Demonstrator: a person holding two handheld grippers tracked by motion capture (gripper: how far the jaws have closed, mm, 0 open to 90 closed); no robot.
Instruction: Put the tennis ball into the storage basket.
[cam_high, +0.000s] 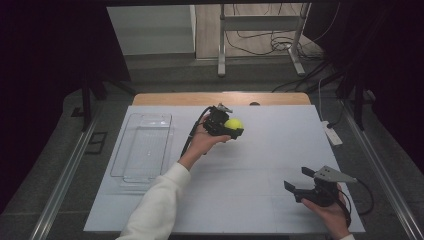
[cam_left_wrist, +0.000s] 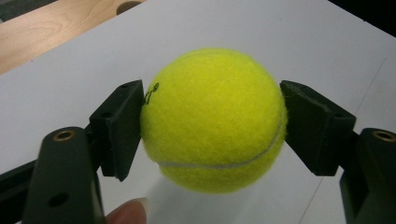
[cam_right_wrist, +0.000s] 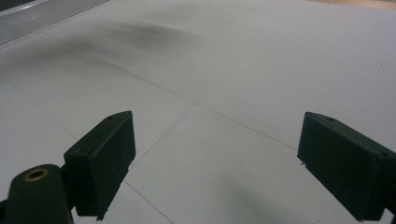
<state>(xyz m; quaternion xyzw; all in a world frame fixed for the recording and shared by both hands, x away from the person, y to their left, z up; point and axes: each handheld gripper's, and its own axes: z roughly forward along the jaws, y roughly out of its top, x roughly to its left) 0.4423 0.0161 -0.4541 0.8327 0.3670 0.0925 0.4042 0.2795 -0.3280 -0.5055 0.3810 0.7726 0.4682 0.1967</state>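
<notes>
The tennis ball (cam_left_wrist: 214, 120) sits between the two black jaws of the left gripper (cam_high: 227, 125), which are clamped on its sides near the widest part, as the left gripper view shows. In the high view the ball (cam_high: 233, 123) is over the far middle of the white table sheet (cam_high: 260, 150); I cannot tell if it touches the sheet or is a little above it. To the left lies a clear plastic tray (cam_high: 131, 165), well apart from the ball, and it looks empty.

I judge that the step in hand is to carry the ball to this tray. To do it well, the grip should stay even on both sides, because the felt is soft and a round thing can roll out if the pressure goes off the middle line. The ball should go high enough to pass the tray wall, then come low inside before the jaws let go, so it does not bounce out.

The right gripper (cam_high: 301, 184) rests at the near right, with its jaws apart and nothing between them.
</notes>
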